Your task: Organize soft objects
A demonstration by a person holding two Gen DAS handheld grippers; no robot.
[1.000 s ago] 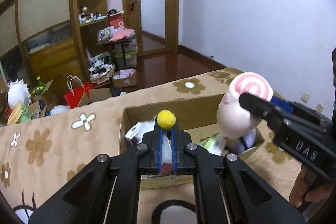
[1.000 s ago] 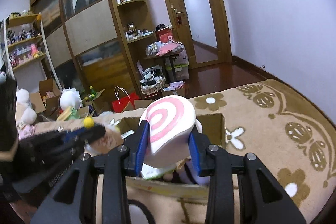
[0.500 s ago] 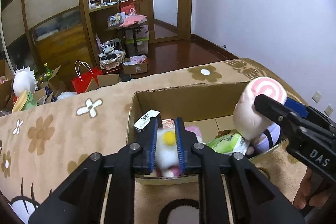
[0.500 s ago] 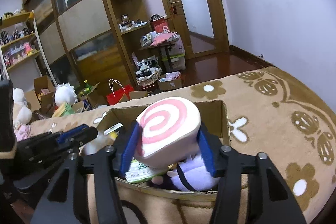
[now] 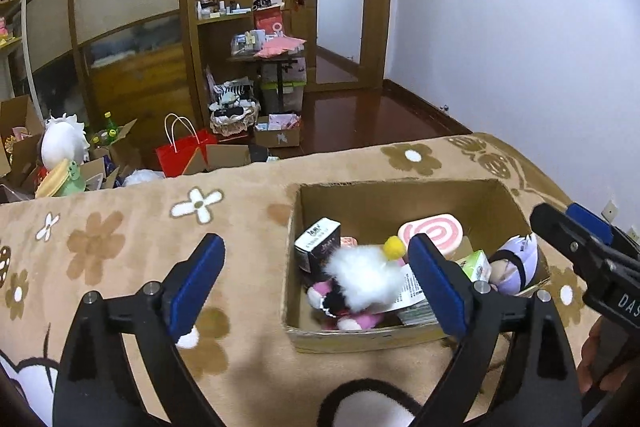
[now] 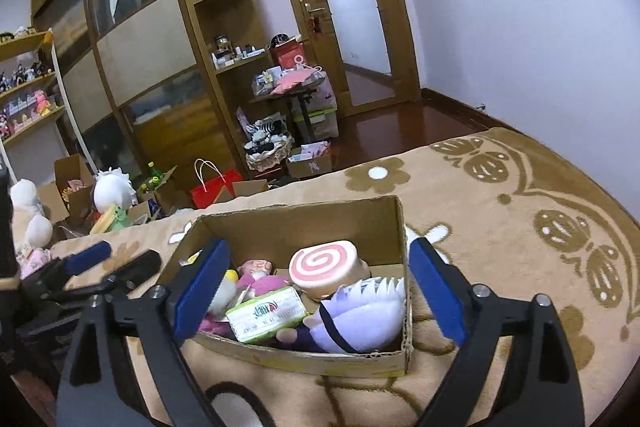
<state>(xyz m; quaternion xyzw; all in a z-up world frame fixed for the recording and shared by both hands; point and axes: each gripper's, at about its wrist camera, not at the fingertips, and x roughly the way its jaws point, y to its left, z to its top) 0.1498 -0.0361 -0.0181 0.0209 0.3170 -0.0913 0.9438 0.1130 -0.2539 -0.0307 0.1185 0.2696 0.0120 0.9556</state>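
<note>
Brown flowered blanket (image 6: 520, 211) covers the bed. Open cardboard box (image 6: 304, 215) sits on it, packed with soft toys. Left hand-held gripper (image 5: 316, 285): jaws wide apart, empty, at the box's near left corner. Right hand-held gripper (image 6: 316, 291): jaws wide apart, empty, framing the box. Inside the box: purple-haired plush (image 6: 360, 315) at near right, pink swirl roll plush (image 6: 326, 269) in the middle, white fluffy plush (image 5: 362, 279) with yellow pom at left, green tissue pack (image 6: 266, 313) between them.
</note>
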